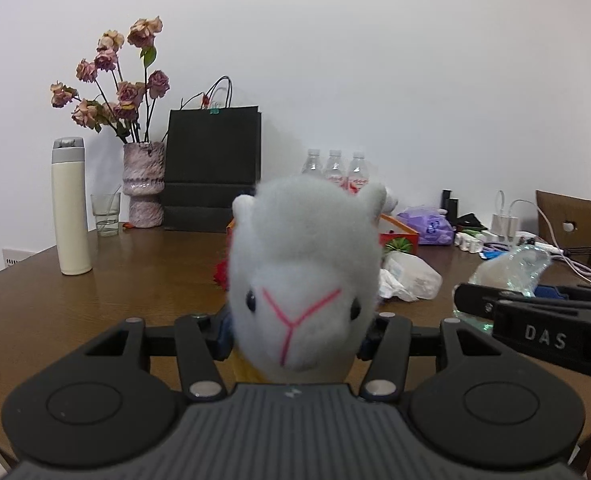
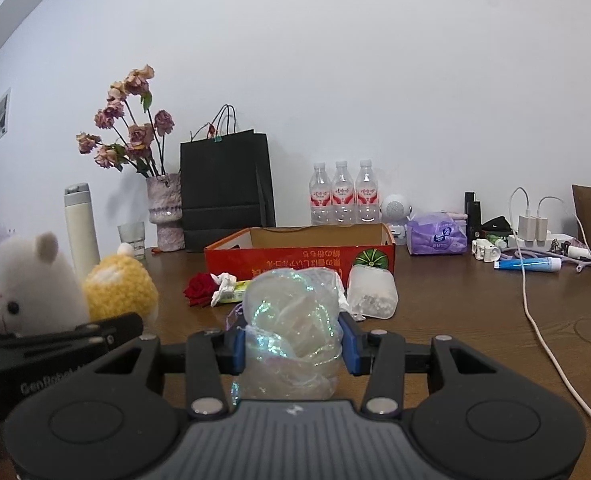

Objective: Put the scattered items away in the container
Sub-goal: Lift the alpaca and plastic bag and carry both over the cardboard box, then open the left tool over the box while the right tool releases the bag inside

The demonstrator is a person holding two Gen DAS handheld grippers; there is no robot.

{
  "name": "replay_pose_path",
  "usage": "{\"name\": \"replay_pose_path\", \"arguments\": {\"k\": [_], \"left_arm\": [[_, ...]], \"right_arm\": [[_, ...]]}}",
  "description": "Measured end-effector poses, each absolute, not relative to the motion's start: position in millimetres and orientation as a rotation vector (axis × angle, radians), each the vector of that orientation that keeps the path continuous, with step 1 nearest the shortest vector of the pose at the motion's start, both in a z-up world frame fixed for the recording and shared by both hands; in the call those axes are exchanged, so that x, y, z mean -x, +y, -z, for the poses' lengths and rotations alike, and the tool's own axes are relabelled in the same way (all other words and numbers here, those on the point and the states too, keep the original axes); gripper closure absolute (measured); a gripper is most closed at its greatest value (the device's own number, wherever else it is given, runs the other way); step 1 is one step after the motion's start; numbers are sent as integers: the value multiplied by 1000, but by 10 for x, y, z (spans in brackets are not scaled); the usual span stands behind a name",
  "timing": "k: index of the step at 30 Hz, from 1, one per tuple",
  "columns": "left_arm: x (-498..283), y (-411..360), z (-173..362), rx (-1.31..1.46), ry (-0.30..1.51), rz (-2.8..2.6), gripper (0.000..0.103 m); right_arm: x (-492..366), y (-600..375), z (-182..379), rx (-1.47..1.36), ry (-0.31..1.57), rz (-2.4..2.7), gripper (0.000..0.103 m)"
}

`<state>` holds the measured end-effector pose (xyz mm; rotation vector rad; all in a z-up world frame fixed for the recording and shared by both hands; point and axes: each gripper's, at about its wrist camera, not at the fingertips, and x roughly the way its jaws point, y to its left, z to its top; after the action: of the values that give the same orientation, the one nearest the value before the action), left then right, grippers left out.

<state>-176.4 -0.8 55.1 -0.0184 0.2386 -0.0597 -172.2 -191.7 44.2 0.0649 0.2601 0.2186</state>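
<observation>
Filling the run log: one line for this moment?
left gripper: shut on alpaca plush | right gripper: shut on iridescent bag | red box: ahead, open

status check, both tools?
Left tool shut on white alpaca plush. Right tool shut on iridescent bag. Red box ahead, open, path clear.

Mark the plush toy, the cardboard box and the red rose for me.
plush toy [image 1: 303, 280], left wrist view, on its white face above the pink nose lines.
cardboard box [image 2: 295, 266], right wrist view, on its red front wall.
red rose [image 2: 200, 288], right wrist view, on the petals.
</observation>
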Motion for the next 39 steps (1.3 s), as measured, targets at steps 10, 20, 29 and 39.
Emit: {"name": "replay_pose_path", "arguments": {"k": [10, 20, 29, 39], "left_arm": [[555, 25, -933, 44, 255, 101, 48], [-1595, 35, -1406, 16, 355, 104, 48], [-3099, -109, -1045, -26, 654, 115, 49], [-3570, -98, -716, -74, 794, 86, 32]], "right_arm": [[651, -2048, -724, -47, 296, -205, 58], [-1450, -2234, -1133, -35, 425, -235, 57], [-3321, -2195, -948, -55, 769, -228, 57], [-3970, -2021, -498, 14, 929, -189, 56]]}}
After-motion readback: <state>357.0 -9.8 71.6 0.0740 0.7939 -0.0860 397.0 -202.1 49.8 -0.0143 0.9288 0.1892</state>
